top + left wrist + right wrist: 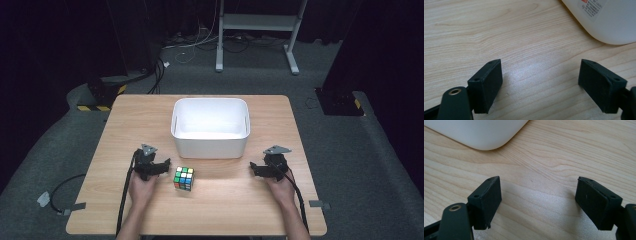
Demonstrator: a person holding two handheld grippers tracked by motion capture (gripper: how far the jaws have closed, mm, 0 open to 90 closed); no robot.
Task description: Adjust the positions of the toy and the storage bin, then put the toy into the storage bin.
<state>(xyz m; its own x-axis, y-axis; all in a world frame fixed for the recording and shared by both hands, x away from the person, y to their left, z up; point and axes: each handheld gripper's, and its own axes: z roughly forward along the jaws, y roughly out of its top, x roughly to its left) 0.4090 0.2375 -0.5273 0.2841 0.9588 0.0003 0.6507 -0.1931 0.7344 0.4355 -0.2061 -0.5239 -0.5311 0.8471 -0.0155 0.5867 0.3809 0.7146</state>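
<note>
Left hand-held gripper (540,82) jaws wide apart over bare wooden table (499,37); white bin (609,22) corner top right.

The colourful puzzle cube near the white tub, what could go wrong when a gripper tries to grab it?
The colourful puzzle cube sits on the smooth wooden table, so an off-centre pinch by the open left gripper might push it sliding or twist it. The white plastic tub stands close behind, so a lifted cube could bump its near wall.

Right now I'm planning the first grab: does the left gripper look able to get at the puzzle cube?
Probably yes. The left gripper is open beside the puzzle cube, with bare table between them and nothing in the way.
</note>
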